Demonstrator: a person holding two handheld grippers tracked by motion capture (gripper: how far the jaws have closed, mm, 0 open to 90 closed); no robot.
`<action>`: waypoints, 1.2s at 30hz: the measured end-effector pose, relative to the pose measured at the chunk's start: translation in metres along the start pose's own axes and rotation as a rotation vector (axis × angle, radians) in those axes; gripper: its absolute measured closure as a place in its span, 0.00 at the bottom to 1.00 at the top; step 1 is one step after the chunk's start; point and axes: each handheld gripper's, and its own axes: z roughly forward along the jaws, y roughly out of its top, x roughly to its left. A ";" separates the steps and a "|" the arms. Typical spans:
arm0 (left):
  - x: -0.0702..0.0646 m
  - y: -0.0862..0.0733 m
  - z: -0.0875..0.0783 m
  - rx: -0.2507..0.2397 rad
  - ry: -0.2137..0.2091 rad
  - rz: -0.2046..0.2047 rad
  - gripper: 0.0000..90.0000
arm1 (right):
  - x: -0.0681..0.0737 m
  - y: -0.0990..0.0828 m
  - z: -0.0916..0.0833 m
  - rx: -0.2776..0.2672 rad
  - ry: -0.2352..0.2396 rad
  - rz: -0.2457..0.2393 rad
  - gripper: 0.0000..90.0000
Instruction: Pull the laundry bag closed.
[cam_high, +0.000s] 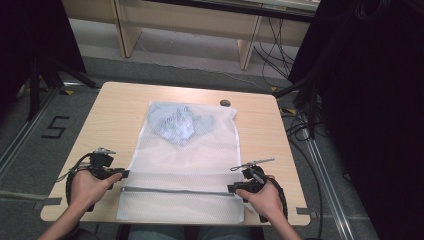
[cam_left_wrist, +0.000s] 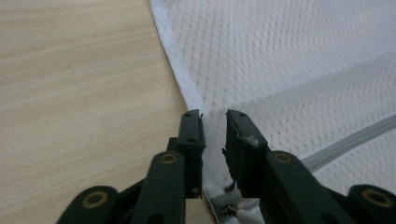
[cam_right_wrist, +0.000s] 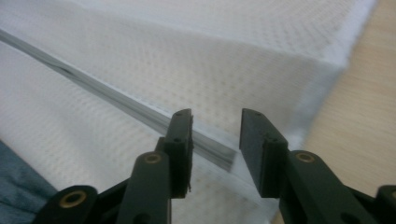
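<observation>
high view: white mesh laundry bag (cam_high: 185, 165) lies flat mid-table, left gripper (cam_high: 121, 174) pinching its zipper-end corner, right gripper (cam_high: 232, 188) wide open at the zipper's (cam_high: 177, 190) far end, best closed squarely before pulling.

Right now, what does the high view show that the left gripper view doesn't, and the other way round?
High view alone: the pale blue garment inside the mesh laundry bag, the small round dark object near the table's far edge, and the right tongs at the zipper's end. Left gripper view alone: the metal zipper pull and bag fabric between the left tongs. Both: bag, zipper, wooden table.
</observation>
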 end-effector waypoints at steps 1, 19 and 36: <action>0.000 0.000 0.000 0.000 0.000 0.000 0.87 | 0.000 0.000 0.000 0.000 0.000 0.000 0.74; 0.000 -0.002 0.010 0.132 -0.040 -0.016 0.99 | 0.109 0.031 0.035 0.019 0.167 -0.207 0.82; 0.000 -0.004 0.009 0.195 0.001 -0.029 1.00 | 0.154 0.048 0.068 0.042 0.216 -0.245 0.82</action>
